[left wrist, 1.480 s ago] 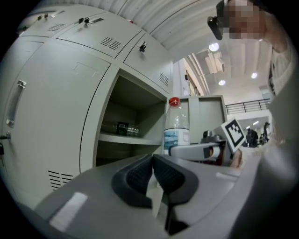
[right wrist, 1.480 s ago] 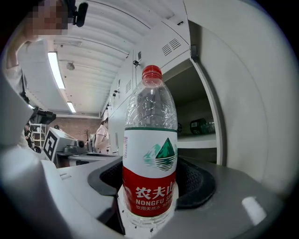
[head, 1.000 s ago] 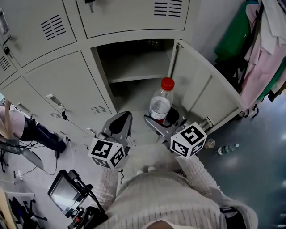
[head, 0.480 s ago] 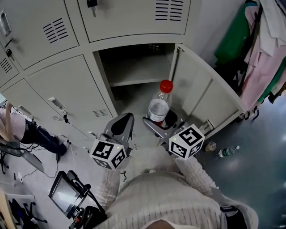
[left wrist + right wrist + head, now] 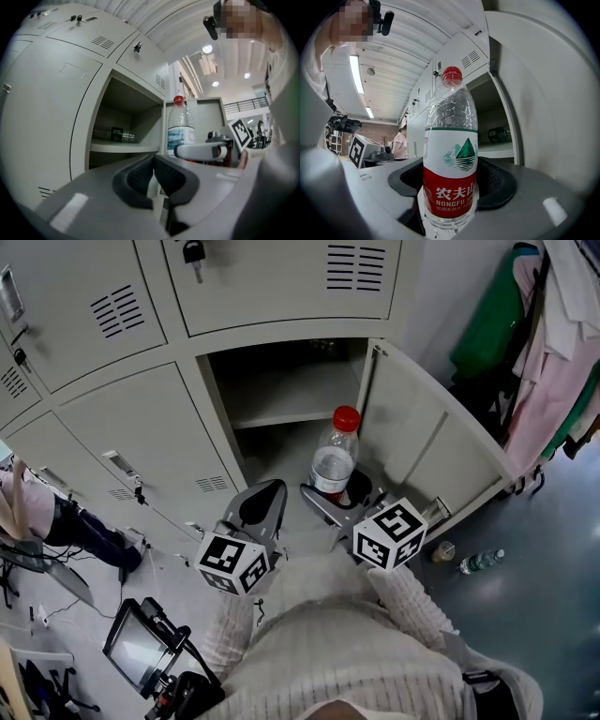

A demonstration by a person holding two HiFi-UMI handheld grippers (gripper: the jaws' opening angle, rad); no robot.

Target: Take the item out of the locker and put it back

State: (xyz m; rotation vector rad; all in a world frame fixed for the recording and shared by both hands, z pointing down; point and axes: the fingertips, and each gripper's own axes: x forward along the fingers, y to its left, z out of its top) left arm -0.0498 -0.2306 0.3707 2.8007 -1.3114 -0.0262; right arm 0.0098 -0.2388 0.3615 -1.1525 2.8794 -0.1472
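Note:
A clear water bottle [image 5: 333, 465] with a red cap and a red-and-white label [image 5: 450, 187] stands upright in my right gripper [image 5: 339, 498], whose pads are shut on its lower body. It hangs just in front of the open locker compartment [image 5: 281, 381], near the edge of the swung-out door [image 5: 431, 437]. My left gripper [image 5: 258, 507] is beside it at the left, level with it. Its dark pads [image 5: 140, 178] meet with nothing between them. Another bottle [image 5: 115, 135] lies on its side on the shelf [image 5: 291, 413] inside the locker.
Closed locker doors [image 5: 141, 427] surround the open one, and a padlock [image 5: 192, 253] hangs above. Clothes [image 5: 553, 352] hang at the right. A small bottle [image 5: 478, 559] and a jar [image 5: 442, 549] lie on the floor. Equipment [image 5: 141, 643] and a person [image 5: 28, 507] are at the left.

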